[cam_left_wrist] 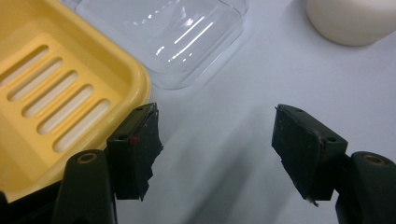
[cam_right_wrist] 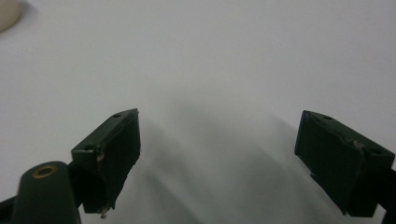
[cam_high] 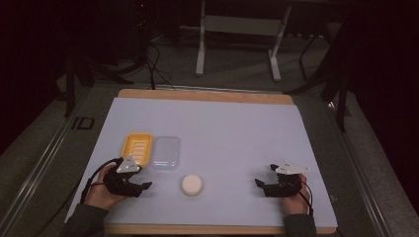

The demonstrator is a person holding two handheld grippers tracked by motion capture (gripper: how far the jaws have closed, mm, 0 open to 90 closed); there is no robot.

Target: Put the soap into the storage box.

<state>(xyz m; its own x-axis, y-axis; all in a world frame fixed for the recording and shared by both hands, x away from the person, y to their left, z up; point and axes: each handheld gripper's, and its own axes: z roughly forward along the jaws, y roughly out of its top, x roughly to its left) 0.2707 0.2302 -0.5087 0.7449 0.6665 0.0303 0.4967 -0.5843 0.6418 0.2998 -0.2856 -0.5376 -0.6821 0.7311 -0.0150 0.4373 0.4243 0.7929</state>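
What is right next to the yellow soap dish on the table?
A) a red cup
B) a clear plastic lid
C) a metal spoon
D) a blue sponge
B: in the high view a clear plastic lid lies right beside the yellow soap dish, and the left gripper view shows the two side by side too.

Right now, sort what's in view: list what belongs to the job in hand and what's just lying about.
Belongs to the job:
- yellow soap dish
- clear lid
- round white soap
- left hand-held gripper, open
- right hand-held gripper, open

Just lying about:
- white table legs on the floor beyond
- cables behind the table
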